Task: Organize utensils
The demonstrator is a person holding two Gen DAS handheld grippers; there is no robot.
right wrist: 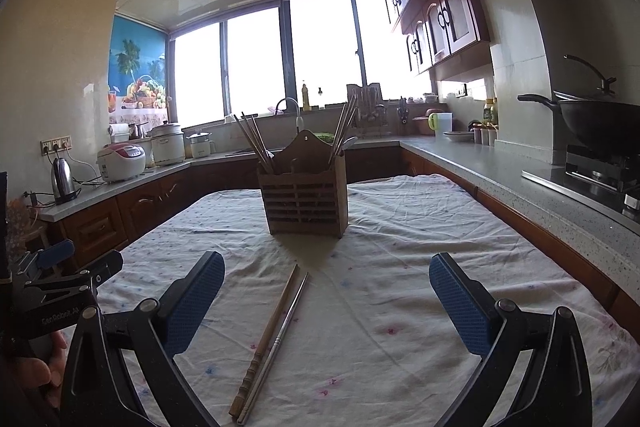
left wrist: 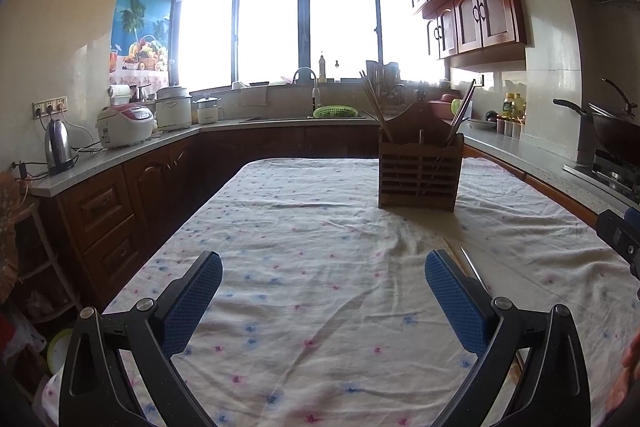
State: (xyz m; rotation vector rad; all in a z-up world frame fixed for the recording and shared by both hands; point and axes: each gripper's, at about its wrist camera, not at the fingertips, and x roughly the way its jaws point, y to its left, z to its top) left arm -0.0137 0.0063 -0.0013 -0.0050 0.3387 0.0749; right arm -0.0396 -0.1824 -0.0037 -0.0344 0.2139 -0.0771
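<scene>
Both tools stood wide open and empty above the cloth-covered bench [right wrist: 420, 235]. Two loose utensils lay between the fingers of the right tool [right wrist: 327, 291]: a wooden chopstick [right wrist: 267, 335] and a metal chopstick [right wrist: 280, 335], side by side and nearly touching. Their long axes ran away from the tool toward the wooden utensil holder [right wrist: 306, 197], leaning slightly right, with the near ends low in the right wrist view and closer to that tool's left finger than its right. The holder stood upright well ahead of the right tool, almost dead centre, with wooden chopsticks [right wrist: 252, 137] fanned in its left compartment and metal ones [right wrist: 344, 129] in its right. From the left tool [left wrist: 323, 289] the same pair lay off to the right, just behind its right finger, so only short tips showed; the holder sat ahead and to the right. The right tool was judged the nearer and better lined up, though its fingers would have to close across the sticks' length. The other tool appeared only as an edge fragment in each view. The holder's middle compartment was too dark to read.
</scene>
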